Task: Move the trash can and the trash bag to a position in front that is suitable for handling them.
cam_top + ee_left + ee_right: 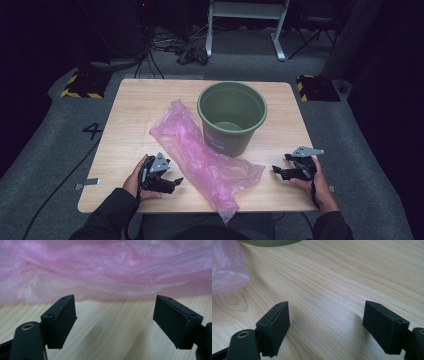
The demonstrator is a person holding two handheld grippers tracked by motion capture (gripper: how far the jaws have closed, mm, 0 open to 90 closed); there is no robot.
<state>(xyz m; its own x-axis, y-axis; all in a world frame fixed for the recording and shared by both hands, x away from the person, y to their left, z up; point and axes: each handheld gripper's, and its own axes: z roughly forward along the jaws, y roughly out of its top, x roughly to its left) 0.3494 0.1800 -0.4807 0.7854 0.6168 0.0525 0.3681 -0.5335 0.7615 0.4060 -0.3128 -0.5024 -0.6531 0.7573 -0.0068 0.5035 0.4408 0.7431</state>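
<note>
dark grey carpet surrounds one pale wooden table [130, 105], and cables, a white frame and two yellow-and-black striped blocks sit on the floor beyond its far edge. on the table lie two things: one pink plastic bag [200, 152] and one green bucket [231, 117], upright and open, standing right of centre toward the far side.

the bag is a long crumpled strip, and its long axis runs on a diagonal, from the far left beside the bucket down to the near right, where a loose corner reaches the near edge of the table. its middle passes just in front of the bucket's base, touching or nearly so (the overlap makes it hard to tell which).

there are two grippers, one in each hand. the left gripper [172, 181] rests at the near left with its jaws spread wide and nothing between them, pointed right at the bag's long side; in the left gripper view the bag [105, 267] crosses the whole width just beyond the jaw tips, apart from them. the right gripper [278, 170] sits at the near right, jaws also wide and empty, pointed left; in the right gripper view the bag [225, 267] shows as a corner off to the far left, with bare table [342, 282] ahead.

the left gripper looks the nearer of the two, so a short push forward would likely bring the bag's edge between its jaws first.
</note>
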